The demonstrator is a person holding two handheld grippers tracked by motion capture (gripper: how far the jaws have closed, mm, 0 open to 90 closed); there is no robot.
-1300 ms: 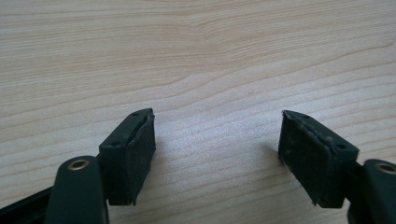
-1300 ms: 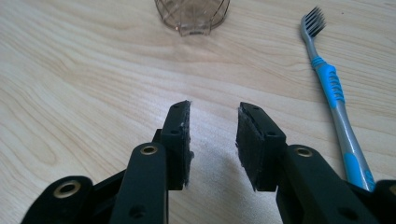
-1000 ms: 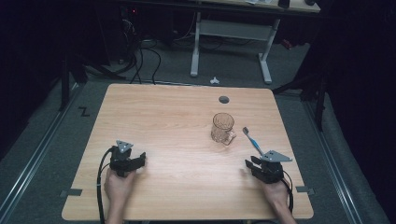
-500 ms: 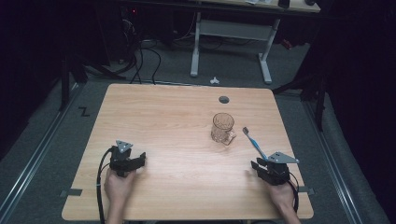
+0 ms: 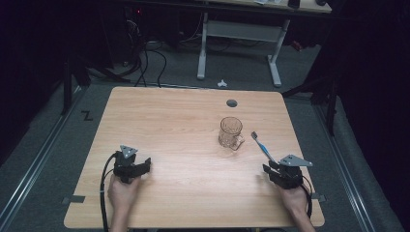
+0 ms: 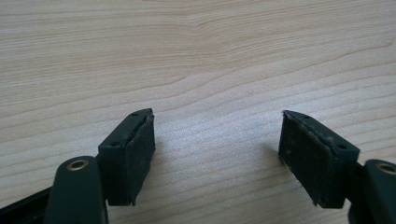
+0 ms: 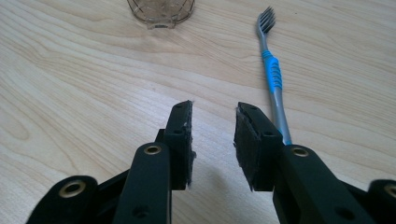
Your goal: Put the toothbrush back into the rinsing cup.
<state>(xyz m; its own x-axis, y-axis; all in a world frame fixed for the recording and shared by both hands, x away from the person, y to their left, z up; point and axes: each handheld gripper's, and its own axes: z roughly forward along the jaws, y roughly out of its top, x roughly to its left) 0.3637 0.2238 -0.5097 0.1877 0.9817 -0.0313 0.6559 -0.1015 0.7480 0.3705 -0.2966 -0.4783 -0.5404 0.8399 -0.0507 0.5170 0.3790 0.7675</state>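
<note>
Plainly, the right gripper (image 7: 212, 140), jaws parted with nothing between, sits near the table's (image 5: 169, 121) right edge, its right jaw just beside the toothbrush (image 7: 273, 74) handle; closing here could nudge it aside, missing the grasp.

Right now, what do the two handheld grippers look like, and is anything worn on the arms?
Both the left gripper and the right gripper are matte black, with two blocky jaws lined by dark, rough-edged pads and brass-coloured rivets. Each carries a grey three-cornered plate on top. A black cable trails back from each. No sleeves show on the forearms.
</note>
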